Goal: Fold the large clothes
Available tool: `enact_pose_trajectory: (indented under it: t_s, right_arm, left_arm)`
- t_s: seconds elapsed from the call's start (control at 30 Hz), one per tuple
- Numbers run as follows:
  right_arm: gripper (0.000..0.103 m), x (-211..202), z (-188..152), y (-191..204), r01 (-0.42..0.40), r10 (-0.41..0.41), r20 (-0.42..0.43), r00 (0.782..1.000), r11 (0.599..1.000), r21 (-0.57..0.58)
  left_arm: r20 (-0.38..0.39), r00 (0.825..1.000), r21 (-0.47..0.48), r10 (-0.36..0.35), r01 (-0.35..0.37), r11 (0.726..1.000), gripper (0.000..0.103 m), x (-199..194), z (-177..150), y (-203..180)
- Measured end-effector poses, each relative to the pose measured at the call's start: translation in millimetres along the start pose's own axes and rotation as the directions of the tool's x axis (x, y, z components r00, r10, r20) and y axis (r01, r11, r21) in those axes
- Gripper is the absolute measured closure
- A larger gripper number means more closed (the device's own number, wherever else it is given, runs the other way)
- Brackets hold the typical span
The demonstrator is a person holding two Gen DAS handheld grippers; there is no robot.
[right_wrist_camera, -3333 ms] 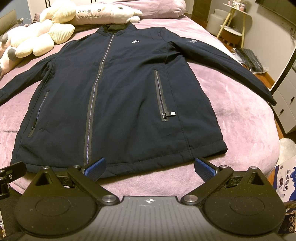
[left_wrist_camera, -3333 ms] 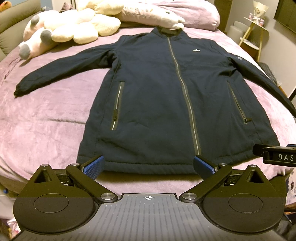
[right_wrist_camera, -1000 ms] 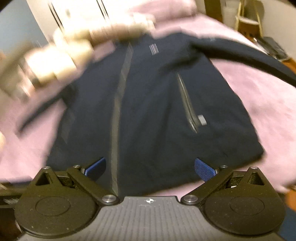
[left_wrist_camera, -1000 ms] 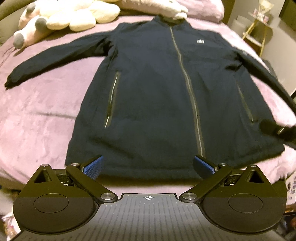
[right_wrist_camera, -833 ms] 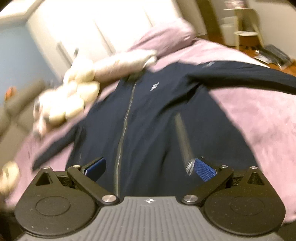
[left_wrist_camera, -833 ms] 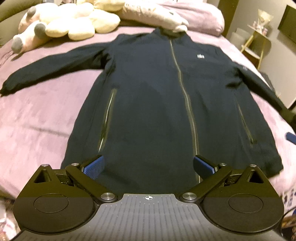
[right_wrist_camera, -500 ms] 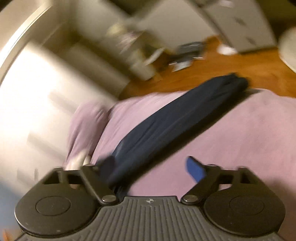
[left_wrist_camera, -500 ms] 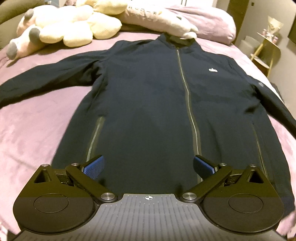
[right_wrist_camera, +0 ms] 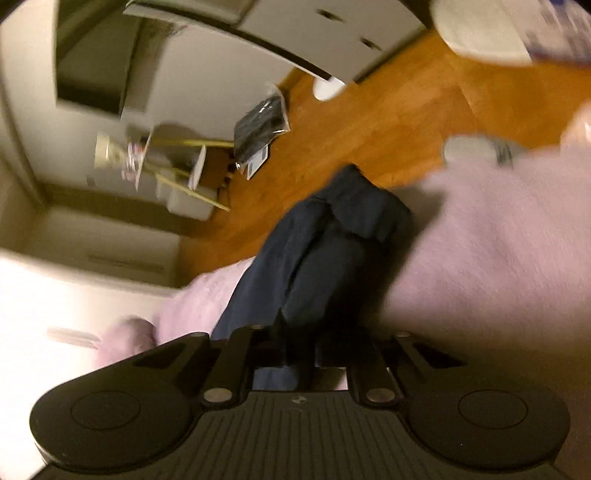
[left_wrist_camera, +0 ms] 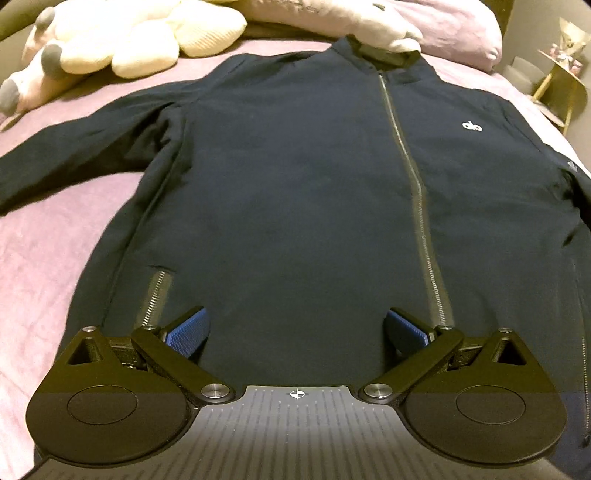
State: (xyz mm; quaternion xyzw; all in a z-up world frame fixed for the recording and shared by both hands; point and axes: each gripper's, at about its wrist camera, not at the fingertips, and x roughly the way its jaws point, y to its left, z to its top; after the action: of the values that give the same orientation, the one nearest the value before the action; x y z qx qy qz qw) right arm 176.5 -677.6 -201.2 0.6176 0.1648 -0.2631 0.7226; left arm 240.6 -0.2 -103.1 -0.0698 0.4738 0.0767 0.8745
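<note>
A navy zip-up jacket (left_wrist_camera: pixel 295 184) lies flat, front up, on the purple bed cover (left_wrist_camera: pixel 55 240), collar at the far end. My left gripper (left_wrist_camera: pixel 295 328) hovers open low over the jacket's lower front, between the left pocket zip and the centre zip, with nothing between its blue pads. In the right wrist view, which is rolled sideways and blurred, the jacket's right sleeve (right_wrist_camera: pixel 325 251) runs to the bed's edge. My right gripper (right_wrist_camera: pixel 301 354) is closing its jaws, and the sleeve fabric is pinched between them.
Cream plush toys (left_wrist_camera: pixel 129 37) and a purple pillow (left_wrist_camera: pixel 461 29) lie beyond the collar. Off the bed's right side are a wooden floor (right_wrist_camera: pixel 388 122), a small gold-legged side table (right_wrist_camera: pixel 177 158), a bagged dark item on the floor and a white drawer unit (right_wrist_camera: pixel 295 33).
My left gripper has come forward and lower over the jacket, still open. My right gripper has rolled over, swung out to the right sleeve and closed from wide open onto it.
</note>
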Motion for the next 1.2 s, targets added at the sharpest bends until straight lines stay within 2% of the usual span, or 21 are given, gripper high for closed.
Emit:
enact_pose_trajectory:
  t_s: [0.07,0.1,0.17,0.27,0.3,0.4,0.43,0.53,0.6,0.63,0.7,0.73,0.8,0.83,0.9,0.93,1.0,1.07,1.13,1.17,1.2]
  right_arm:
    - [0.093,-14.8,-13.6,47.6,0.021,0.000,0.083,0.997,0.968,-0.251]
    - [0.093,-22.8,-29.8,76.8,0.037,0.014,0.119,0.993,0.910,-0.412]
    - [0.093,-37.8,-79.2,135.2,0.034,0.081,0.131,0.988,0.714,-0.700]
    - [0.092,-46.6,-178.8,192.5,-0.056,0.184,0.009,0.983,0.345,-0.937]
    - [0.092,-45.0,-217.4,201.1,-0.096,0.194,-0.053,0.980,0.217,-0.972]
    - [0.091,-31.8,-320.7,199.8,-0.176,0.153,-0.187,0.970,-0.087,-0.981]
    - [0.090,-26.2,-351.2,194.4,-0.184,0.125,-0.205,0.971,-0.160,-0.970]
    - [0.068,5.6,-422.5,164.7,-0.191,-0.024,-0.195,0.980,-0.363,-0.912]
    - [0.066,15.0,-442.7,145.1,-0.130,-0.003,-0.145,0.989,-0.466,-0.875]
    - [0.063,10.1,-446.4,145.3,-0.117,0.013,-0.142,0.990,-0.489,-0.864]
    - [0.041,3.6,-427.9,153.2,-0.174,-0.005,-0.191,0.982,-0.434,-0.884]
    - [0.022,-7.2,-416.6,159.0,-0.215,-0.003,-0.232,0.973,-0.394,-0.894]
    - [0.018,-28.9,-387.6,165.5,-0.296,0.029,-0.320,0.947,-0.303,-0.906]
    - [0.018,-35.5,-368.6,169.1,-0.343,0.042,-0.363,0.931,-0.236,-0.909]
    - [0.018,-46.0,-332.5,168.9,-0.407,0.076,-0.410,0.909,-0.051,-0.912]
    - [0.018,-45.3,-312.1,164.3,-0.433,0.084,-0.428,0.900,0.065,-0.899]
    - [0.032,-37.4,-274.3,150.2,-0.476,0.105,-0.468,0.878,0.306,-0.824]
    - [0.056,-30.7,-249.8,132.7,-0.482,0.112,-0.499,0.859,0.507,-0.715]
    - [0.058,-16.2,-227.3,109.6,-0.472,0.123,-0.531,0.838,0.652,-0.593]
    - [0.058,-6.8,-221.7,98.4,-0.463,0.128,-0.539,0.833,0.694,-0.551]
    - [0.058,-2.0,-216.2,88.8,-0.460,0.137,-0.548,0.825,0.725,-0.513]
  left_arm:
    - [-0.012,1.000,-0.011,-0.010,0.010,1.000,0.000,0.1,3.5,6.6]
    - [-0.014,1.000,-0.025,-0.010,0.009,1.000,0.000,-0.9,6.0,11.2]
    - [-0.006,1.000,-0.058,-0.022,0.021,0.998,0.000,-4.9,9.7,19.8]
    - [0.040,0.996,-0.116,-0.074,0.078,0.990,0.000,-15.6,16.3,34.7]
    - [0.056,0.994,-0.130,-0.091,0.098,0.987,0.000,-19.6,18.1,39.3]
    - [0.092,0.986,-0.156,-0.136,0.149,0.977,0.000,-27.9,23.7,52.6]
    - [0.095,0.985,-0.160,-0.146,0.160,0.974,0.000,-29.1,25.8,54.7]
    - [0.094,0.974,-0.171,-0.205,0.219,0.961,0.000,-26.8,37.3,55.3]
    - [0.099,0.958,-0.173,-0.270,0.284,0.943,0.000,-25.0,46.7,50.2]
    - [0.106,0.946,-0.168,-0.308,0.322,0.932,0.000,-23.8,51.9,43.4]
    - [0.117,0.920,-0.154,-0.373,0.388,0.909,0.000,-19.8,64.1,24.4]
    - [0.121,0.906,-0.144,-0.406,0.420,0.896,0.000,-16.8,69.8,14.0]
    - [0.120,0.879,-0.129,-0.462,0.475,0.870,0.000,-7.1,80.1,-9.1]
    - [0.110,0.855,-0.117,-0.507,0.518,0.848,0.000,1.1,87.5,-24.8]
    - [0.071,0.816,-0.104,-0.573,0.577,0.810,0.002,20.6,99.1,-51.5]
    - [0.049,0.803,-0.115,-0.594,0.595,0.795,0.004,32.6,103.8,-63.3]
    - [-0.013,0.785,-0.139,-0.620,0.613,0.778,0.021,57.6,110.7,-85.6]
    - [-0.084,0.784,-0.191,-0.615,0.593,0.782,0.027,84.2,115.3,-100.3]
    - [-0.117,0.781,-0.242,-0.613,0.577,0.780,0.039,104.8,115.3,-107.6]
    - [-0.120,0.776,-0.264,-0.619,0.576,0.774,0.041,112.2,115.8,-109.2]
    - [-0.116,0.763,-0.285,-0.636,0.588,0.757,0.053,118.9,116.8,-111.5]
